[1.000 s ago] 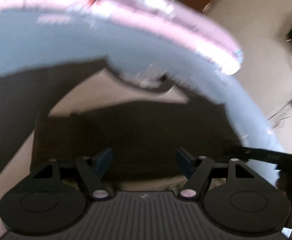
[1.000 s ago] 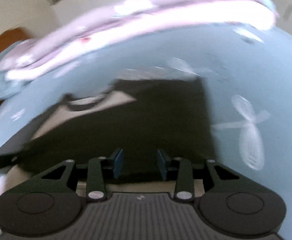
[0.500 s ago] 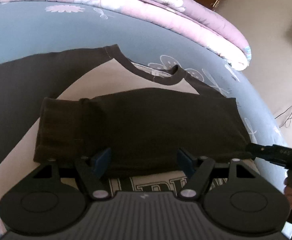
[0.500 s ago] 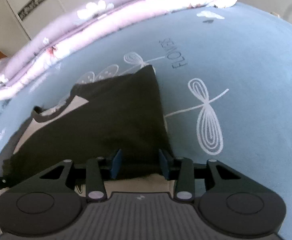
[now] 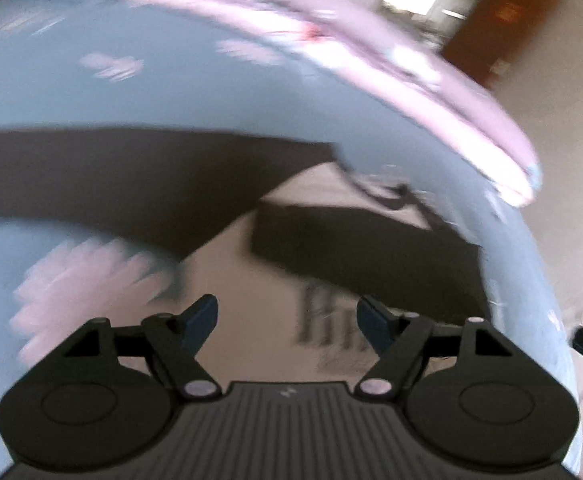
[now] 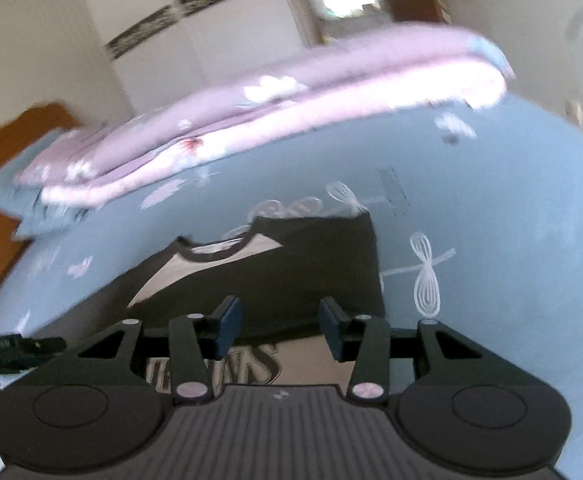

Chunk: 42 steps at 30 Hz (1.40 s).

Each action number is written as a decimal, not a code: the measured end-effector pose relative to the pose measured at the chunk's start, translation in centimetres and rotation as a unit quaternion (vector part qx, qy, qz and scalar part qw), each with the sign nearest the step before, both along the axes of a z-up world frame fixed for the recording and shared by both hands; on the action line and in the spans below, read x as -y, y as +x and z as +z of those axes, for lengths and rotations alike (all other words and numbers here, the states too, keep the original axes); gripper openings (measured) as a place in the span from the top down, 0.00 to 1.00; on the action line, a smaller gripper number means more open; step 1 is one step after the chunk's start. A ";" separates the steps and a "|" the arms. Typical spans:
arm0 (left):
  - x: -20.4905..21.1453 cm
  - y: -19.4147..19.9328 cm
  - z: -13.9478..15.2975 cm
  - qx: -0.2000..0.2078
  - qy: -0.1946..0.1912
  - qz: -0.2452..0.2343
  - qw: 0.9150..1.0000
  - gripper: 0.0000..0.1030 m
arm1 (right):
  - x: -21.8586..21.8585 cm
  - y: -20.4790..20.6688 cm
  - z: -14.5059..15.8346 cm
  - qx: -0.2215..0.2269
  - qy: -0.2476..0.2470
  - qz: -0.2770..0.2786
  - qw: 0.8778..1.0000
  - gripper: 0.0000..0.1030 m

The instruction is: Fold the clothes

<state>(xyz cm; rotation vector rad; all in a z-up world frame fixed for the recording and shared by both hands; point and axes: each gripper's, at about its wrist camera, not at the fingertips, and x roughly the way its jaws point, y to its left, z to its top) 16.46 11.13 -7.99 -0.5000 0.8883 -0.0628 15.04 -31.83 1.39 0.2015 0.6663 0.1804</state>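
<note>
We have the cream shirt with dark brown sleeves point(image 6: 291, 280) lying flat on the blue dragonfly-print bedsheet point(image 6: 491, 184), its right sleeve folded across the chest, its left sleeve point(image 5: 123, 176) still spread out to the far left. Both our left gripper point(image 5: 287, 320) and right gripper point(image 6: 277, 326) stand wide with nothing between them, jaws having just opened. Next, we judge, comes that left sleeve: pinch near the cuff, lift low, and lay it squarely over the folded one.

Two wrist cameras are looking forward and down over a blue bed point(image 5: 171, 92), close above it, both sharing the dark-sleeved shirt point(image 6: 291, 276) and pink quilt point(image 6: 291, 96).
</note>
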 end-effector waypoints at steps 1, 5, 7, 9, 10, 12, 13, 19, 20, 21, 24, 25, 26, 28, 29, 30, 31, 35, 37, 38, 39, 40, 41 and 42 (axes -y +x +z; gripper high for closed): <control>-1.4 -1.2 -0.3 -0.004 -0.008 0.020 1.000 0.26 | -0.8 -0.6 0.7 0.007 -0.012 0.007 1.000 0.52; -7.2 -5.6 -1.9 -0.014 -0.046 0.097 0.994 0.26 | -5.1 -2.1 3.1 0.033 -0.044 0.052 0.997 0.52; -10.1 -7.4 -2.9 -0.022 -0.048 0.131 0.990 0.26 | -8.2 -2.4 4.1 0.046 -0.064 0.083 0.993 0.52; -12.9 -8.9 -3.8 -0.028 -0.040 0.162 0.986 0.26 | -12.5 -2.2 4.7 0.056 -0.095 0.125 0.986 0.52; -14.3 -9.7 -4.3 -0.030 -0.035 0.174 0.984 0.26 | -14.9 -2.0 4.8 0.060 -0.109 0.146 0.981 0.52; -16.9 -11.6 -4.8 -0.040 -0.024 0.196 0.979 0.26 | -19.7 -1.6 4.8 0.069 -0.131 0.190 0.971 0.52; -18.2 -12.5 -5.1 -0.045 -0.018 0.206 0.977 0.26 | -22.2 -1.3 4.7 0.069 -0.137 0.213 0.965 0.52; -24.5 -17.6 -6.9 -0.044 0.006 0.261 0.964 0.22 | -38.1 0.8 1.9 0.068 -0.176 0.345 0.919 0.52; -25.3 -18.2 -7.5 -0.042 0.005 0.270 0.962 0.22 | -40.9 1.0 1.3 0.070 -0.185 0.365 0.910 0.52; -25.8 -18.4 -8.1 -0.044 0.002 0.278 0.960 0.22 | -43.3 1.0 0.7 0.072 -0.193 0.380 0.902 0.52; -26.6 -19.6 -9.7 -0.020 -0.038 0.286 0.957 0.21 | -50.7 1.1 -1.6 0.078 -0.215 0.426 0.875 0.52; -26.6 -20.0 -9.9 -0.003 -0.042 0.288 0.957 0.19 | -52.9 0.9 -2.5 0.080 -0.226 0.440 0.865 0.52; -26.6 -20.3 -10.1 0.007 -0.048 0.288 0.956 0.18 | -55.1 0.5 -3.4 0.084 -0.236 0.453 0.855 0.52; -26.8 -20.6 -10.5 0.025 -0.064 0.289 0.955 0.14 | -58.8 0.1 -5.2 0.087 -0.246 0.473 0.841 0.52; -27.0 -20.7 -10.8 0.032 -0.074 0.291 0.953 0.14 | -60.5 0.0 -6.2 0.088 -0.251 0.480 0.836 0.52; -27.3 -20.9 -10.9 0.038 -0.087 0.296 0.951 0.14 | -62.0 -0.1 -7.2 0.089 -0.257 0.486 0.831 0.52; -27.6 -21.1 -11.0 0.043 -0.100 0.300 0.948 0.14 | -63.5 -0.2 -8.3 0.091 -0.264 0.490 0.825 0.52; -28.4 -21.8 -11.6 0.060 -0.131 0.305 0.941 0.14 | -67.4 -0.7 -11.7 0.105 -0.293 0.504 0.805 0.52; -28.6 -22.0 -12.0 0.070 -0.140 0.306 0.939 0.14 | -68.9 -1.1 -13.2 0.118 -0.315 0.511 0.791 0.51; -28.7 -22.0 -12.1 0.074 -0.141 0.302 0.940 0.14 | -69.4 -1.2 -13.8 0.120 -0.322 0.516 0.784 0.50; -28.8 -22.1 -12.2 0.078 -0.142 0.299 0.940 0.14 | -69.9 -1.3 -14.3 0.122 -0.328 0.519 0.780 0.50; -28.9 -22.1 -12.4 0.082 -0.146 0.299 0.939 0.14 | -70.3 -1.3 -14.8 0.124 -0.331 0.520 0.778 0.50; -29.0 -22.2 -12.5 0.086 -0.151 0.301 0.938 0.14 | -70.6 -1.2 -15.2 0.125 -0.334 0.520 0.776 0.50; -29.1 -22.3 -12.6 0.089 -0.155 0.300 0.937 0.14 | -71.0 -1.2 -15.6 0.128 -0.339 0.518 0.775 0.47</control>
